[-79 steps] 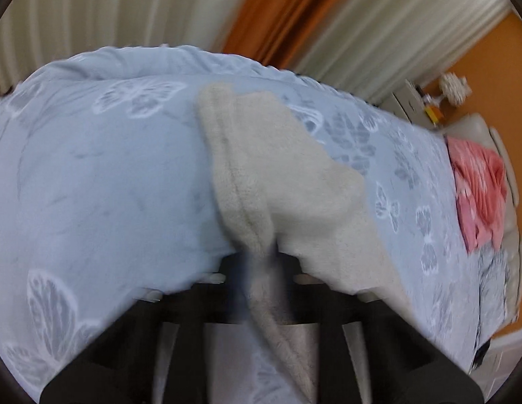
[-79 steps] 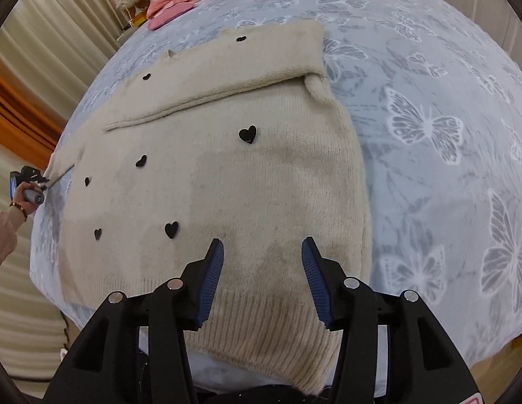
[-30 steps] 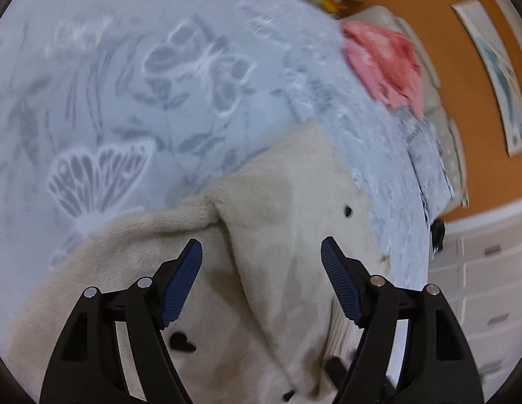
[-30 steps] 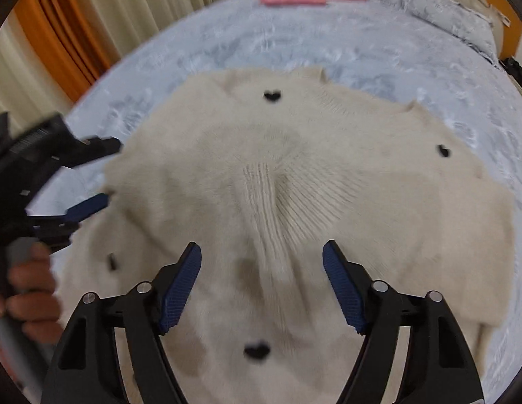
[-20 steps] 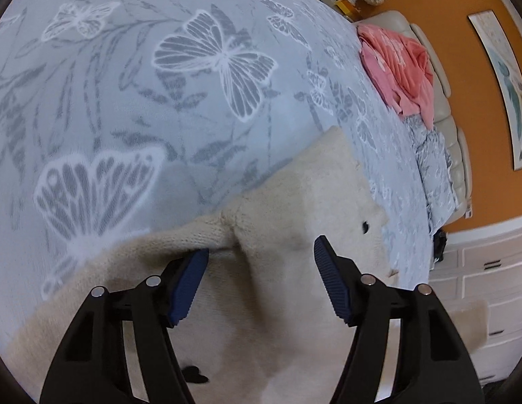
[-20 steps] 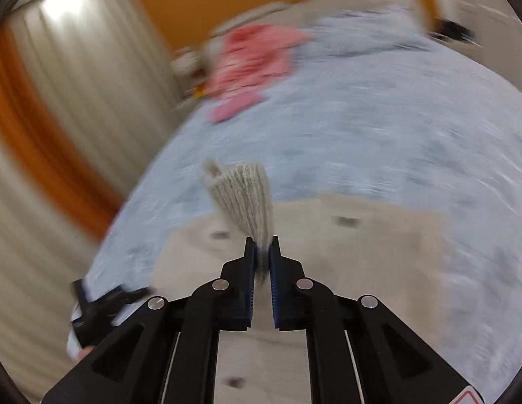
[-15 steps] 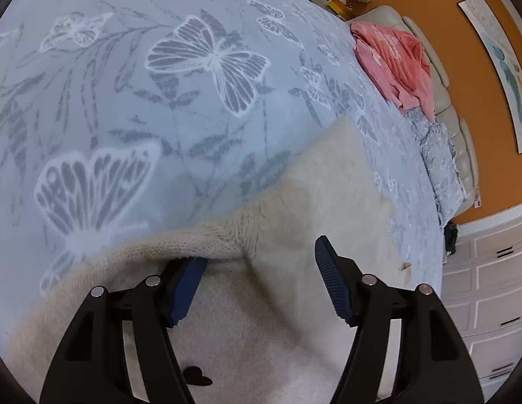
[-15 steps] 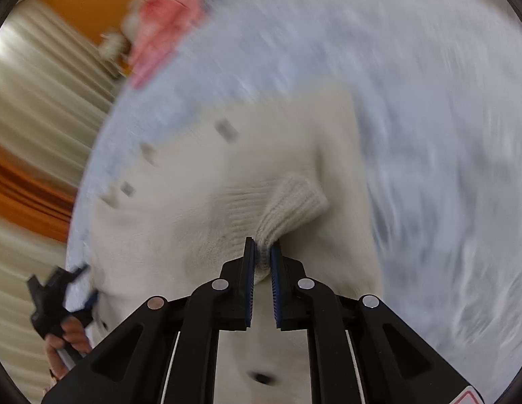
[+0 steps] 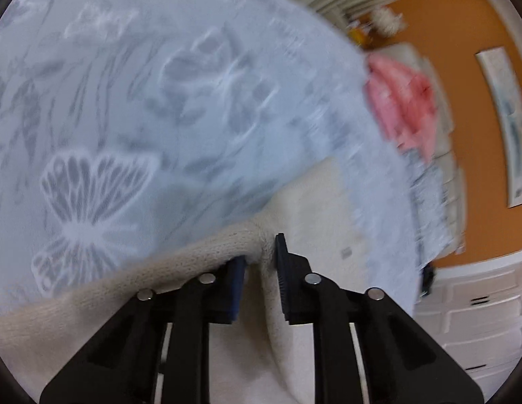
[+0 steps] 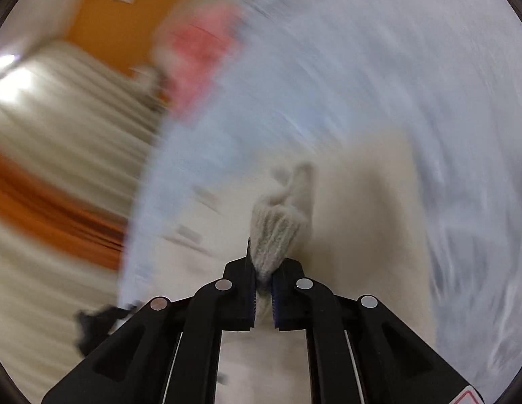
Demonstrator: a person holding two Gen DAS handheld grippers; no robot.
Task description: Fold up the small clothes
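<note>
A cream knit sweater with small dark hearts lies on the butterfly-print bed cover. In the left wrist view my left gripper is closing its jaws on a raised fold at the sweater's edge, and the pads press the knit. The right wrist view is blurred by motion. There my right gripper is still closing and pinches a ribbed end of the sweater, which sticks up past the fingertips. The rest of the sweater spreads below it.
A pink pile of clothes lies at the far side of the bed, and appears as pink clothes in the right wrist view too. White drawers stand beyond the bed's right side. Pale curtains hang to the left.
My left gripper's jaws went from wide apart to closed on the sweater's edge fold. My right gripper closed on the ribbed end, lifted it off the sweater and swung and rolled with it.
</note>
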